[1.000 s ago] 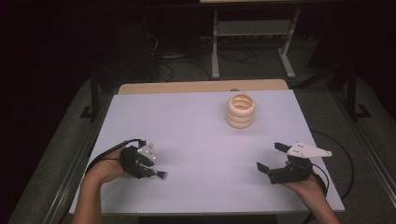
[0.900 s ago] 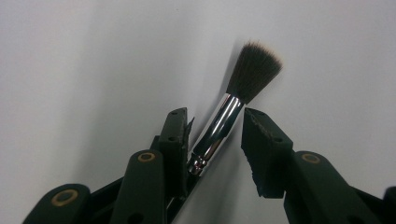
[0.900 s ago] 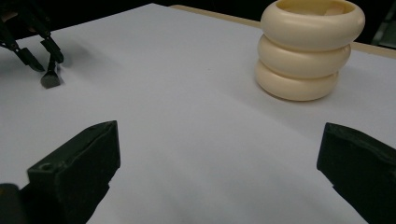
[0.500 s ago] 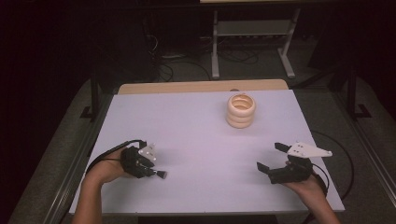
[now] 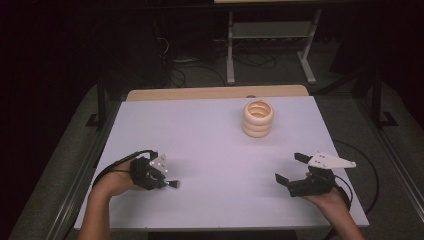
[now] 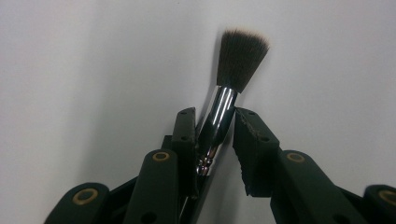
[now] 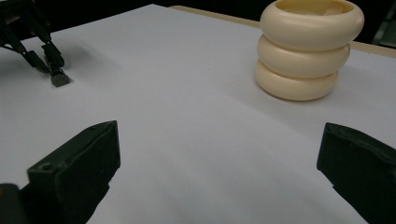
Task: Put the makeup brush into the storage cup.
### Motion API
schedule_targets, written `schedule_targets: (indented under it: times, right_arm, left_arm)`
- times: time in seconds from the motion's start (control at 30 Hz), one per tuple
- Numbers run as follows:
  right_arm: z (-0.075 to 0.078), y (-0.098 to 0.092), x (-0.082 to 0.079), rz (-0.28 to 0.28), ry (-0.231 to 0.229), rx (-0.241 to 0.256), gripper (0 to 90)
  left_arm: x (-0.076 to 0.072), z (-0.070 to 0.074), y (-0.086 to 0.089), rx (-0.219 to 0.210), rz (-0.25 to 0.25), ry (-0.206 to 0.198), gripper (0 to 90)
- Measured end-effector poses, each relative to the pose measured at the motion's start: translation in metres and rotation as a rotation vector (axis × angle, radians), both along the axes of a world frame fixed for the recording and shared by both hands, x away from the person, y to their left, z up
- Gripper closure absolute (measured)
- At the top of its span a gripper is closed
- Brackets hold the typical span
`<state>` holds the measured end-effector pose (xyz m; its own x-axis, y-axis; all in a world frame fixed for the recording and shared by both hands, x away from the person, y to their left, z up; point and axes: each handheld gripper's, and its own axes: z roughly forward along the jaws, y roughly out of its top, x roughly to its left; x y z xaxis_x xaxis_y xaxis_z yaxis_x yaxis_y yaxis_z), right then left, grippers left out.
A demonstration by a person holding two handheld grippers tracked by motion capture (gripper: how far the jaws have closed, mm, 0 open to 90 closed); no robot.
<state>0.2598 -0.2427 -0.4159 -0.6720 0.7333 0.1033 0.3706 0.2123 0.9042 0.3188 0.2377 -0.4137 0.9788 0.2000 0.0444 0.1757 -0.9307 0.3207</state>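
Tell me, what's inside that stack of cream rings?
The cream ring holder is open at the top, and just its pale inner wall shows from above. Nothing sticks out, but the bottom is hidden by its own rim, so something small could lie there unseen.

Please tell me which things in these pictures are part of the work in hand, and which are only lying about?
Part of the work:
- brush, clamped in the left tool
- cream ringed holder, standing on the white table
- right tool, open, holding nothing

Only lying about:
- metal stand on the floor beyond the table
- cables beside it
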Motion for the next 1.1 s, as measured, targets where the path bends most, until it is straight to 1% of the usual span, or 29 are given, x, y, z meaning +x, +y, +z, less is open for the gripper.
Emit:
schedule_targets:
  times: [0.2, 0.33, 0.6, 0.83, 0.93, 1.0, 1.1]
  right_arm:
    - [0.0000, -0.0001, 0.0001, 0.000, 0.000, -0.001, 0.0]
    - [0.0000, -0.0003, 0.0002, -0.001, 0.001, 0.000, 0.0]
    - [0.0000, -0.0003, 0.0001, 0.000, 0.001, -0.001, 0.0]
    - [0.0001, -0.0004, 0.0001, 0.000, 0.001, -0.001, 0.0]
    - [0.0000, -0.0004, 0.0001, 0.000, 0.001, -0.001, 0.0]
    - [0.0001, -0.0003, 0.0002, -0.001, 0.001, 0.000, 0.0]
    - [0.0000, 0.0000, 0.0003, 0.000, 0.002, -0.001, 0.0]
  left_arm:
    - [0.0005, -0.0001, -0.0004, -0.001, 0.004, -0.001, 72.6]
    - [0.0010, -0.0006, 0.0000, -0.004, 0.015, 0.009, 75.7]
    - [0.0026, -0.0013, 0.0010, -0.001, 0.032, 0.022, 76.8]
    - [0.0024, -0.0010, 0.0008, 0.003, 0.034, 0.024, 76.5]
    - [0.0021, -0.0006, -0.0003, 0.000, 0.039, 0.024, 73.9]
    - [0.0022, 0.0007, -0.0019, 0.005, 0.040, 0.022, 72.2]
    - [0.0022, 0.0033, -0.0060, 0.014, 0.031, 0.015, 71.9]
